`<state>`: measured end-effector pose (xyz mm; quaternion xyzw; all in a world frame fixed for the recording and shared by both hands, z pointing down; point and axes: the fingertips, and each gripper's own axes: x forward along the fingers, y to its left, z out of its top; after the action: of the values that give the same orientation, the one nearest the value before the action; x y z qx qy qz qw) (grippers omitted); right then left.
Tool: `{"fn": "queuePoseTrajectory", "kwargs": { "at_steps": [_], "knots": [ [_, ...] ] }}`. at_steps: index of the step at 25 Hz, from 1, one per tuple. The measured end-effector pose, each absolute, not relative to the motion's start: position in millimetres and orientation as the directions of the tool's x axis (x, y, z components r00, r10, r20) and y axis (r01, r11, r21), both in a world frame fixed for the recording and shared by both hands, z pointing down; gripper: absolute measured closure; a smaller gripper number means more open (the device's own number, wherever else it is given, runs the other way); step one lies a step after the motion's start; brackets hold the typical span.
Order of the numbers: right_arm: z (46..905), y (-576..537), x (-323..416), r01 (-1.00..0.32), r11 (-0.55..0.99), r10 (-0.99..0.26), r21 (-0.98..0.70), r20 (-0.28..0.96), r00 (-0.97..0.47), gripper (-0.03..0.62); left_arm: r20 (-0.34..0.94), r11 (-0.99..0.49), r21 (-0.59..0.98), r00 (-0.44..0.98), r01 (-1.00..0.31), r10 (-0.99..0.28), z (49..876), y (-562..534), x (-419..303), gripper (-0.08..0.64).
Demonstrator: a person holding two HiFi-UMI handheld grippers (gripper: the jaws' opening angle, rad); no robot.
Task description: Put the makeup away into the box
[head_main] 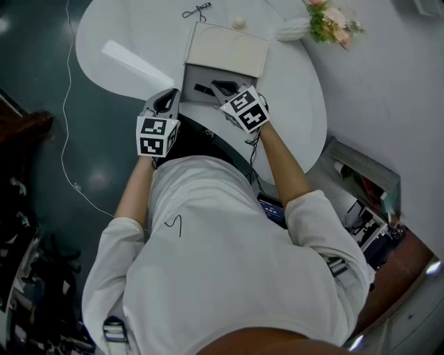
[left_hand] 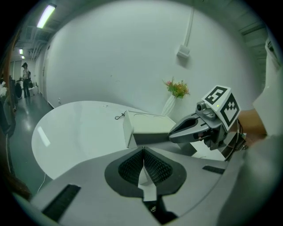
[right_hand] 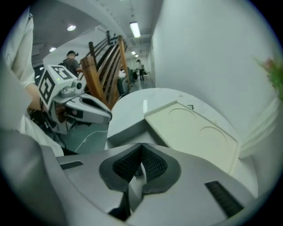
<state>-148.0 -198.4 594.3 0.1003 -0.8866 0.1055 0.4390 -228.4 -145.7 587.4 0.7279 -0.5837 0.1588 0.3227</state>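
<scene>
The box stands open in the middle of the round white table, its cream lid tipped back and its grey inside facing me. A small dark item lies in that grey part. My right gripper hangs over the box's near side, jaws shut with nothing between them. My left gripper is just left of the box, also shut and empty. An eyelash curler lies on the table beyond the box, along with a small pale ball.
A white vase with pink flowers stands at the table's far right, close to the wall. The left gripper view shows the box with the right gripper beside it. A cable runs over the dark floor at the left.
</scene>
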Motion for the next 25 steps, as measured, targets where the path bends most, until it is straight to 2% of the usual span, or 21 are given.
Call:
{"fn": "queuePoseTrajectory", "kwargs": {
  "at_steps": [6, 9, 15, 25],
  "knots": [
    [568.2, -222.8, -108.5, -0.560, 0.827, -0.392, -0.050, 0.664, -0.637, 0.594, 0.580, -0.153, 0.251, 0.274, -0.956, -0.767, 571.0, -169.0, -202.6, 0.540],
    [553.7, -225.2, -83.4, -0.656, 0.751, -0.496, -0.068, 0.598, -0.630, 0.594, 0.558, -0.155, 0.254, 0.276, -0.955, -0.782, 563.2, -178.9, -189.8, 0.540],
    [526.1, -216.9, -30.1, -0.753, 0.653, -0.624, -0.077, 0.509, -0.593, 0.594, 0.536, -0.167, 0.249, 0.279, -0.954, -0.797, 544.6, -188.4, -157.4, 0.540],
    [401.0, -249.2, 14.3, -0.839, 0.544, -0.813, 0.010, 0.254, -0.524, 0.594, 0.296, -0.287, 0.123, 0.311, -0.950, -0.903, 410.0, -225.5, -128.5, 0.540]
  ]
}}
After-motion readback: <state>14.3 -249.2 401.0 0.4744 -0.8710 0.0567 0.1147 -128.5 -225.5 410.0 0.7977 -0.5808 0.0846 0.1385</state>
